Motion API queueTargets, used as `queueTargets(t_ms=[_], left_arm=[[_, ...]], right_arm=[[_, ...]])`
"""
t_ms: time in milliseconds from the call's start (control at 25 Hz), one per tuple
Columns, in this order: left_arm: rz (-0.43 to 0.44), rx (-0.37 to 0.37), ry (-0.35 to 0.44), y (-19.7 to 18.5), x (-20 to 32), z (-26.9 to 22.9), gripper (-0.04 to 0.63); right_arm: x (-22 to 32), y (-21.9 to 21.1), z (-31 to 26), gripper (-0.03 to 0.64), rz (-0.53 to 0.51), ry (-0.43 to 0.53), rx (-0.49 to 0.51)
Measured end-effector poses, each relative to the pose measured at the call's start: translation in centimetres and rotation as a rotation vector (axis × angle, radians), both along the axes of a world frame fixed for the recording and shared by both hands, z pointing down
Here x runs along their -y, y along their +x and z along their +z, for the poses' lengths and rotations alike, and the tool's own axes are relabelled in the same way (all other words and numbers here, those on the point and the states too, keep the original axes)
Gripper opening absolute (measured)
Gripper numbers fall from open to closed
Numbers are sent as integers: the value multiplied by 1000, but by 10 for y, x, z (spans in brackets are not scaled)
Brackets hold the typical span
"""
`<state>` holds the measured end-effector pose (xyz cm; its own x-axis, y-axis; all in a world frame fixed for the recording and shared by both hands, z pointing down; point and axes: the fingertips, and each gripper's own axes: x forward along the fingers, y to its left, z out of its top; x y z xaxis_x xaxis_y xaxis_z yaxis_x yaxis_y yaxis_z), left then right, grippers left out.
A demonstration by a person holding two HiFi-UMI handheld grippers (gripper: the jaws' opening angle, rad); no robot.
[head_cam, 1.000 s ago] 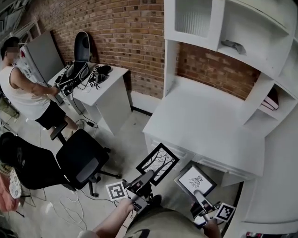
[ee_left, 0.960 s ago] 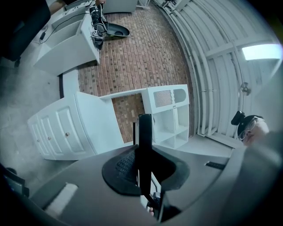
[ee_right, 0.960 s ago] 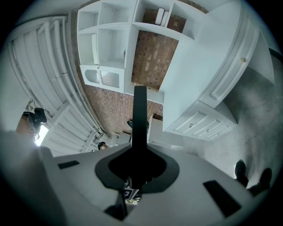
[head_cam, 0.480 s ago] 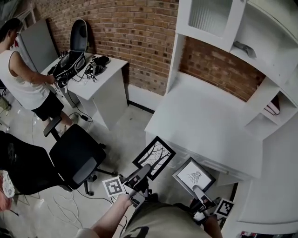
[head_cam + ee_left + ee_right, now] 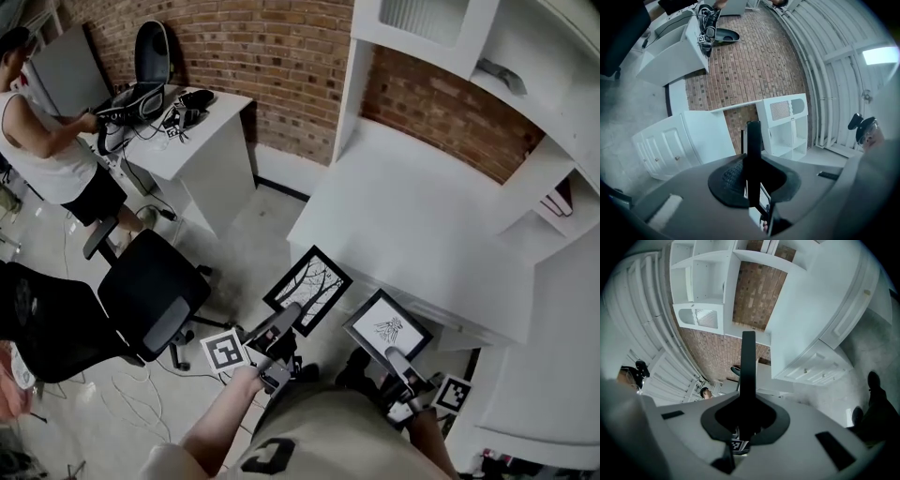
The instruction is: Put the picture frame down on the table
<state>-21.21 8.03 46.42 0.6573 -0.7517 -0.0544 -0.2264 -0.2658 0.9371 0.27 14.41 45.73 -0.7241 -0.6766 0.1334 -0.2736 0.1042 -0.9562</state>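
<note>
I hold two black picture frames. One, with a tree print (image 5: pixel 307 289), hangs just before the front edge of the white table (image 5: pixel 412 216); my left gripper (image 5: pixel 292 315) is shut on its lower corner. The other, with a small dark print (image 5: pixel 387 325), is next to it on the right, my right gripper (image 5: pixel 392 355) shut on its near edge. In the left gripper view the tree-print frame (image 5: pixel 753 150) shows edge-on between the pads of the left gripper (image 5: pixel 753 185). In the right gripper view the other frame (image 5: pixel 748 366) stands edge-on in the right gripper (image 5: pixel 746 420).
A black office chair (image 5: pixel 150 300) stands on the floor at left. Behind it a person (image 5: pixel 37 141) works at a small white desk (image 5: pixel 202 141) with gear on it. White shelves (image 5: pixel 525 103) rise over the table, with books (image 5: pixel 560 197) at right. A brick wall (image 5: pixel 272 66) lies behind.
Both grippers have carried their frames forward, closer to the white table's front edge. The grips have not changed. The person at the side desk has leaned further over it.
</note>
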Motion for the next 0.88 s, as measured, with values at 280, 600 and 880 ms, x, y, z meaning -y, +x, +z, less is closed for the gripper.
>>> queueTargets(t_ms=[280,600,880], left_arm=[[-30,-60,-11,20,31,-20,41],[-13,-56,-29,76,71,-21,41],[17,-15,-42,140,95,-25,41]], right_arm=[[32,21,-5,17,3,-6,66],[64,71,5,17,22,1,108],[95,122,6,17,38,5,173]])
